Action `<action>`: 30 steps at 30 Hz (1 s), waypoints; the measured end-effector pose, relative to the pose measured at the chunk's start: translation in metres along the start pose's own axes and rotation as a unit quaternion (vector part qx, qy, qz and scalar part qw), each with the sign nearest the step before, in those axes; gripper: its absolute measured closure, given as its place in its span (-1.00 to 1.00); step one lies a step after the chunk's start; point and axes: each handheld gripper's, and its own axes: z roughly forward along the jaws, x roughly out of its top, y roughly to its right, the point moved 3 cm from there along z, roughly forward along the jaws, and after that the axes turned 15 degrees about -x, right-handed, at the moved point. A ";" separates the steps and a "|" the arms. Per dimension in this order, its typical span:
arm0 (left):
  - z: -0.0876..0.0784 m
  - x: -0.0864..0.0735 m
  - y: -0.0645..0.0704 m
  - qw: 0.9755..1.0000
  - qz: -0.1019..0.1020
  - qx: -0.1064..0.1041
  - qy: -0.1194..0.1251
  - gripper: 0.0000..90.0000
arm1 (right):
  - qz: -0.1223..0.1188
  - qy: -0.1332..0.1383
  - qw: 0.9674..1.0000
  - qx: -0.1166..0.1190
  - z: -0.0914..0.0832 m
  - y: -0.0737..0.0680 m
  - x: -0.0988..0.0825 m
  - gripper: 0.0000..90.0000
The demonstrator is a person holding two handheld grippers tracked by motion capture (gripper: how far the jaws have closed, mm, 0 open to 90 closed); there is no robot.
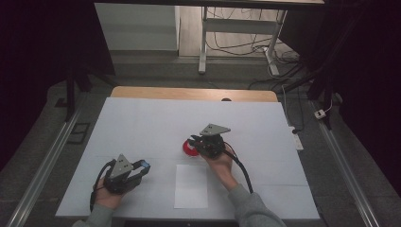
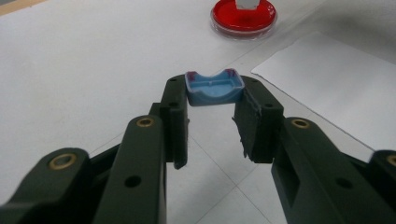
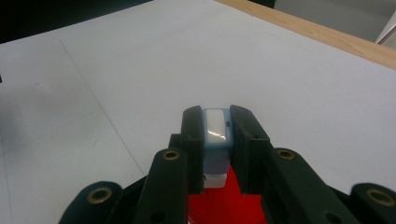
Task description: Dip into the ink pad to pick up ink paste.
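In the high view, the left gripper (image 1: 142, 166) is resting at about 7 o'clock on the white table cover (image 1: 142, 123), held by the person's left hand (image 1: 108, 196). Its jaws are pinching a small blue cap (image 1: 144, 165) at their tips. In the left gripper view the blue cap (image 2: 214, 87) is sitting hollow side up between the two black jaws, one pressing on each end, with reddish stains at its corners. From that camera, the red ink pad (image 2: 243, 16) is lying at 12 o'clock, well apart, and a white sheet of paper (image 2: 336, 88) is lying at 2 o'clock.

Moving right in the high view, the paper sheet (image 1: 191, 185) is lying at 6 o'clock near the front edge, between the two hands. Just beyond it, at the table's centre, the red ink pad (image 1: 187, 149) is sitting beneath the right gripper (image 1: 195, 142), which the right hand (image 1: 220, 163) is holding over it. In the right gripper view, the jaws are clamping a pale blue stamp (image 3: 216, 135) upright between them, with its white base just above the red pad (image 3: 224, 203); whether it is touching I cannot tell.
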 end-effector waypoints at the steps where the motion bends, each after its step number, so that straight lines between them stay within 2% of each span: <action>1: 0.000 0.000 0.000 1.000 0.000 0.000 0.000 0.46 | 0.001 0.002 1.000 0.000 0.000 0.000 0.000 0.68; 30: -0.001 0.000 -0.002 1.000 -0.002 0.000 0.002 0.46 | 0.018 0.016 1.000 0.010 -0.022 0.004 0.005 0.68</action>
